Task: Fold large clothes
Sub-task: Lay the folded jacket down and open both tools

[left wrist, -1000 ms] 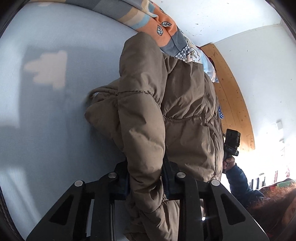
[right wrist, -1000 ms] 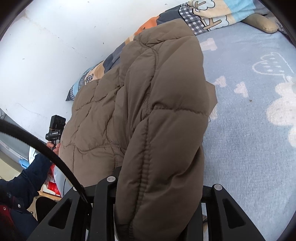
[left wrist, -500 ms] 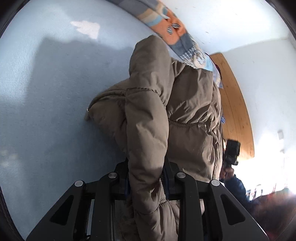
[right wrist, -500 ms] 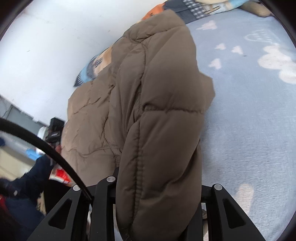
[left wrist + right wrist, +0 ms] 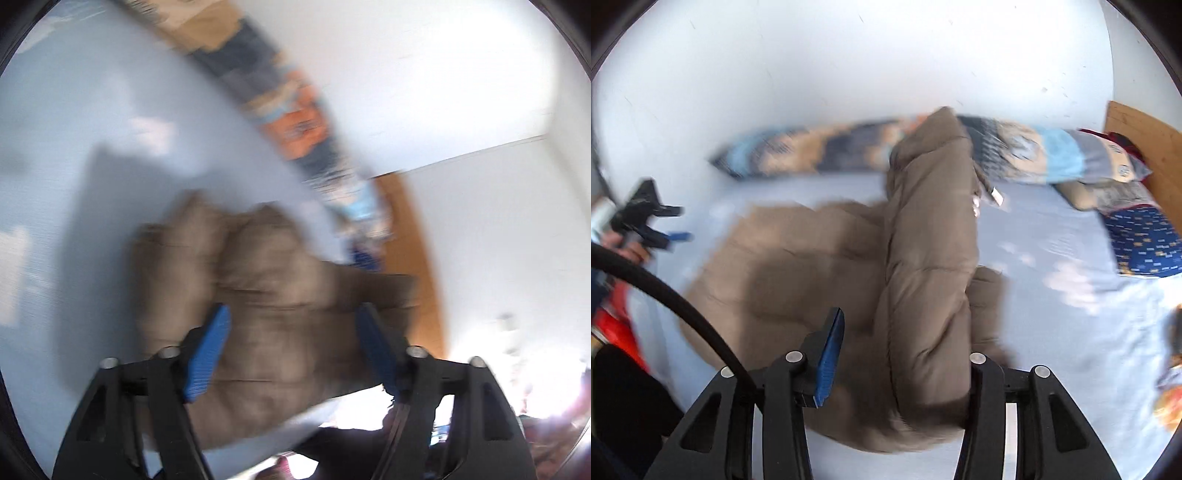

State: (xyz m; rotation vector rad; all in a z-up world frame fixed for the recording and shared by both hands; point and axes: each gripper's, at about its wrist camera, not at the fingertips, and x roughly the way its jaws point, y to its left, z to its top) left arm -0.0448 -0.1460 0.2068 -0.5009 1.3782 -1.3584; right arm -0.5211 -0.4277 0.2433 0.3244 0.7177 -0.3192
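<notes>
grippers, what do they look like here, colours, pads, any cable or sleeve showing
Both grippers are matte black plastic with angular, cut-out finger arms and round silver pins at the joints. The left gripper and right gripper carry ribbed blue pads on the inner finger faces. A thick black cable arcs past the right one. A dark blue sleeve shows at the frame edge.

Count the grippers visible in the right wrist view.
2. The right gripper at the bottom, jaws opening around the brown jacket; the left gripper at far left, jaws opening, empty. None seem hidden.
</notes>
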